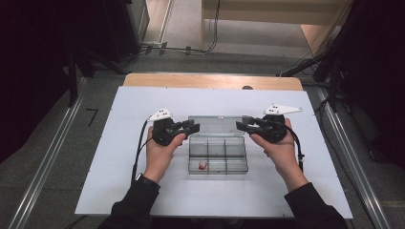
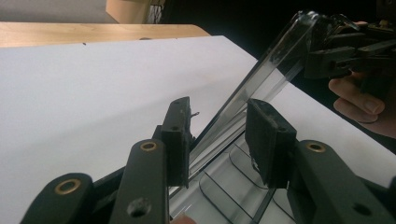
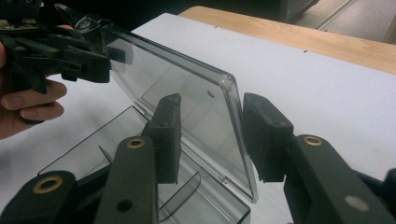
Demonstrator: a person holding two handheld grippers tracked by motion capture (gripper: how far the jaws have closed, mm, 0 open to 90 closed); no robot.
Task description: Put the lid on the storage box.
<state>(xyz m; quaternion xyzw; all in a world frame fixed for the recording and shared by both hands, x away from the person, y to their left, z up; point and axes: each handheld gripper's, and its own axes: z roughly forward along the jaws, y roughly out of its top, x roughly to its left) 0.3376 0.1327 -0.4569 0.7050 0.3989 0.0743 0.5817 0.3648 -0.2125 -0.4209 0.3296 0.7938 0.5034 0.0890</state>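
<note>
A clear plastic compartment box sits mid-board with its lid raised at a slant. A small red and white object lies in its front left compartment. My left gripper reaches in at the lid's left end. In the left gripper view the lid runs between the jaws, close to one pad with a gap at the other. My right gripper straddles the lid's right end. In the right gripper view the lid corner stands between its parted jaws, with a gap on each side.
The box rests on a white board laid over a wooden table. Metal rails run along the floor on both sides. Dark equipment and cables stand beyond the far edge.
</note>
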